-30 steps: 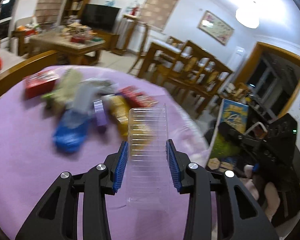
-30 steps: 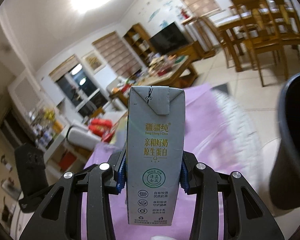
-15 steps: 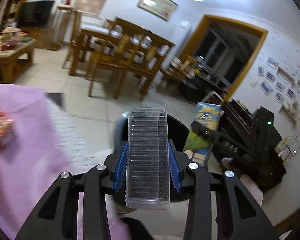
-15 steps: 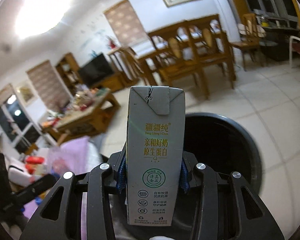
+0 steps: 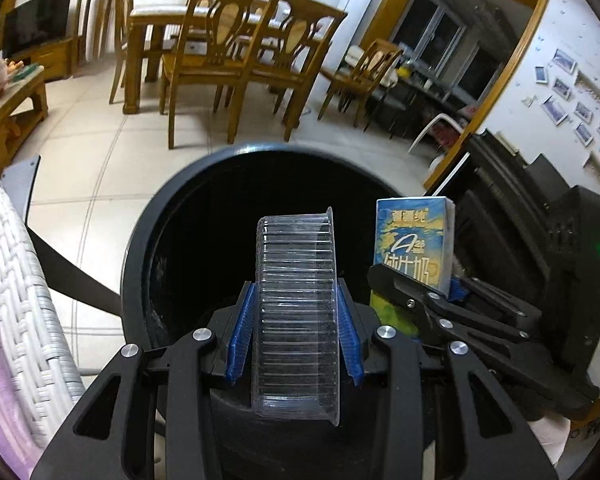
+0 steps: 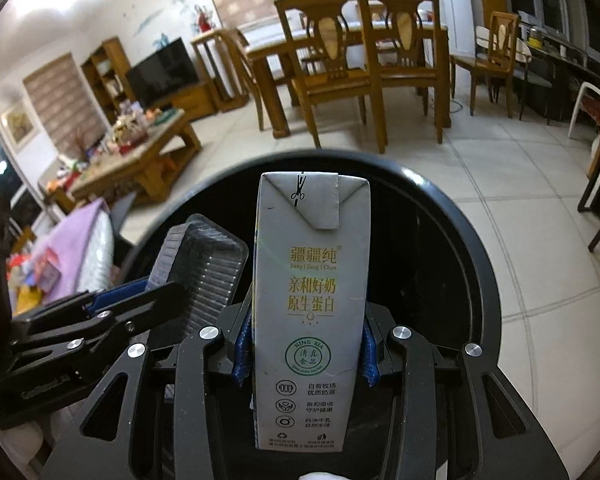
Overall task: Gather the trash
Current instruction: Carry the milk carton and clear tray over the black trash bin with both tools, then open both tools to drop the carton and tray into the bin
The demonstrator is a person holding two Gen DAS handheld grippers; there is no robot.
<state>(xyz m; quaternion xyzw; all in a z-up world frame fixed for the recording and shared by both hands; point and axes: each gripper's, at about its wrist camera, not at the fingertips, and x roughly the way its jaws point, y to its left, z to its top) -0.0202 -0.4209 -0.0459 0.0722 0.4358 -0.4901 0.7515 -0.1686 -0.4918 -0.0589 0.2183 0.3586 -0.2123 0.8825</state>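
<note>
My left gripper (image 5: 296, 320) is shut on a clear ribbed plastic tray (image 5: 296, 304), held upright over the mouth of a round black trash bin (image 5: 180, 208). My right gripper (image 6: 306, 344) is shut on a grey milk carton (image 6: 312, 300), also upright above the same black bin (image 6: 452, 216). In the left wrist view the carton (image 5: 414, 240) shows its blue printed side, just right of the tray, with the right gripper (image 5: 428, 286) around it. In the right wrist view the clear tray (image 6: 204, 264) and the left gripper (image 6: 140, 294) sit close on the left.
A purple cloth over a white woven table edge (image 5: 16, 312) lies at the left, with leftover wrappers (image 6: 40, 276) on it. Wooden dining chairs and table (image 5: 236, 56) stand beyond the bin on a tiled floor. A coffee table (image 6: 140, 160) is farther left.
Both grippers swung away from the purple table and came down over the black bin, each still holding its item. The bin now fills the middle of both views.
</note>
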